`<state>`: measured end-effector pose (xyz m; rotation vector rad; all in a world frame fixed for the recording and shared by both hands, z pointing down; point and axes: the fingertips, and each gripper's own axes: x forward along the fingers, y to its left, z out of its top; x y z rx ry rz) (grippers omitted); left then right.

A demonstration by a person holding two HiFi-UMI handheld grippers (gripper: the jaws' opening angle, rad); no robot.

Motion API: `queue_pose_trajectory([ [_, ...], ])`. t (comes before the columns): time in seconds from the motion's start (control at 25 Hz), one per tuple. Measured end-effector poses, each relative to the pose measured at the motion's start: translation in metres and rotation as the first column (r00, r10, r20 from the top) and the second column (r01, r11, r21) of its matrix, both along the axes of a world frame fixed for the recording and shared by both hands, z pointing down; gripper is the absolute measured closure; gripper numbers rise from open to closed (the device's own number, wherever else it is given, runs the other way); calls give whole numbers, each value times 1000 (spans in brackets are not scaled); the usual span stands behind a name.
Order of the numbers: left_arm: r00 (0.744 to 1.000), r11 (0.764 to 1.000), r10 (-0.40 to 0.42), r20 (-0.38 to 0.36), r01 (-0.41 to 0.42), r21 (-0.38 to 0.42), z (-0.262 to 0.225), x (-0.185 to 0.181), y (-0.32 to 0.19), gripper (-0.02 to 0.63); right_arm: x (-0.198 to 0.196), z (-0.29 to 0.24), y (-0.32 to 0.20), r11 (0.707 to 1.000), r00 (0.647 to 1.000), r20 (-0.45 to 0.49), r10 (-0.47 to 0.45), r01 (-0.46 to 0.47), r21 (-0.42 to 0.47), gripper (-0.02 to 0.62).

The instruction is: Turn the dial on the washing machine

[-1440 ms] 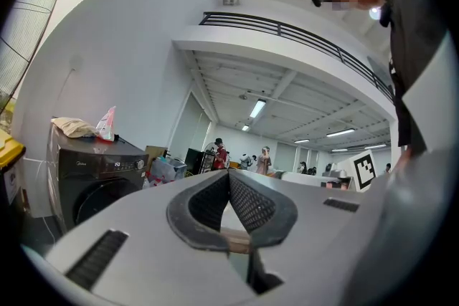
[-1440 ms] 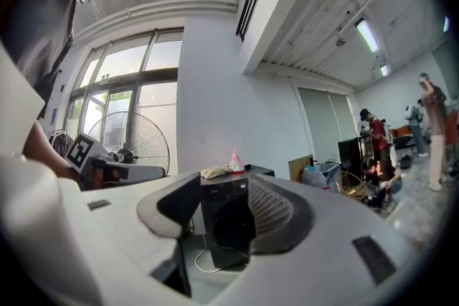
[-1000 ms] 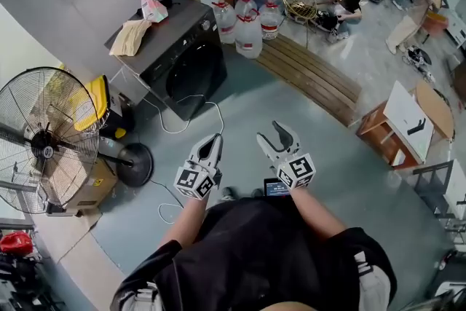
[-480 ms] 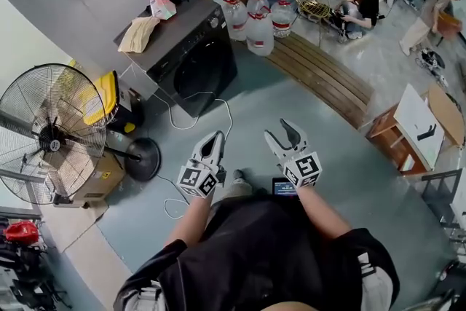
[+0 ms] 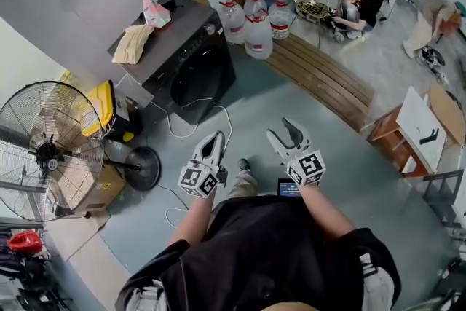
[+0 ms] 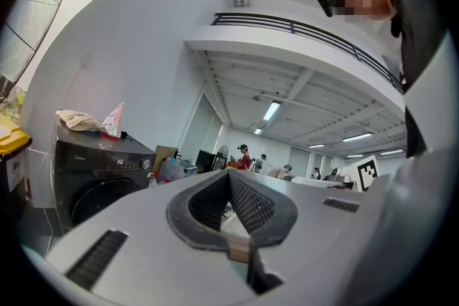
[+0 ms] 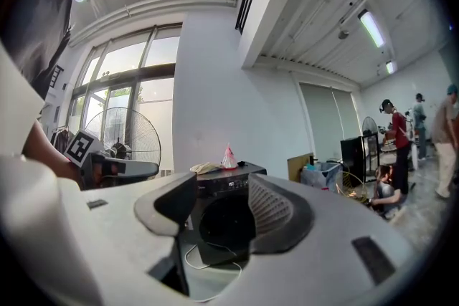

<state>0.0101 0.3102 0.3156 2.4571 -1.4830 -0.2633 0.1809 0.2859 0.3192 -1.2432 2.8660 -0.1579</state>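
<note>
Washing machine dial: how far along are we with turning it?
Done: nothing that shows; the dial on the washing machine is untouched. In hand: both tools are held out toward the machine, with floor between. The right tool is open and empty, the left tool shut on nothing. Left: close the gap, grip the dial, turn it.

Person wears a black short-sleeved top point(image 5: 269, 251); left gripper point(image 5: 215, 136) and right gripper point(image 5: 282, 130) are pale grey tapered shells with dark ribbed pads point(image 7: 269, 215), slotted vents on the casings, each backed by a white cube point(image 5: 198, 179) with black square markers.
</note>
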Motion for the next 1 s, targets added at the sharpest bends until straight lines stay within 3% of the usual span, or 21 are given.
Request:
queue_pose_trajectory([
  [1.0, 999, 999, -27, -21, 26, -40, 16, -111, -260, 612, -122, 1, -248, 998, 997, -32, -64, 64, -2, 368],
])
